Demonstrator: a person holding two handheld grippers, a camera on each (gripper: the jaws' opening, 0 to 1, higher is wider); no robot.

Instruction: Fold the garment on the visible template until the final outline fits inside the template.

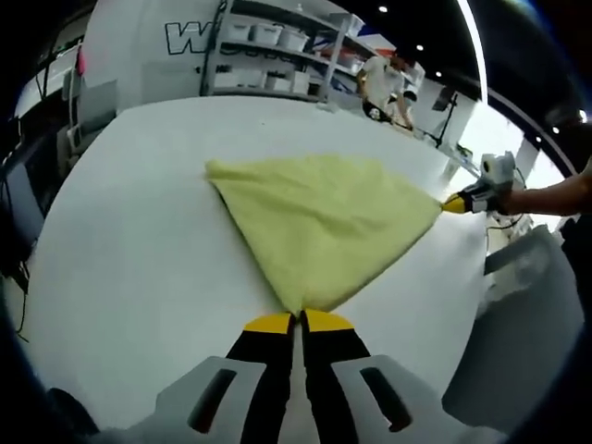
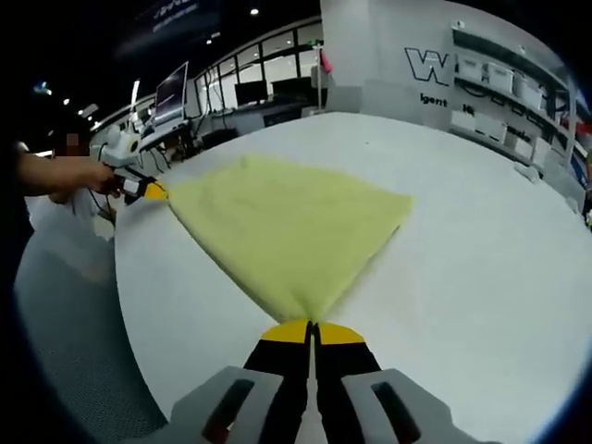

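Soft yellow garment (image 1: 324, 222), triangular, pinched by both grippers.

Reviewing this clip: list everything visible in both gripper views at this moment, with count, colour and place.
Garment: one, pale yellow, spread on the table, stretched to a point at each gripper.
Table: one, white, round-edged, under the garment.
Shelving: one unit, grey with white bins, behind the table's far edge.
Monitor: one, on a desk in the background of the right gripper view.
Person in the background: one, pale clothing, bent over near the shelving.
Left gripper: one, black with yellow tips, shut on a garment corner.
Right gripper: one, black with yellow tips, shut on another corner.
Hand: one, holding the right gripper beyond the table edge.
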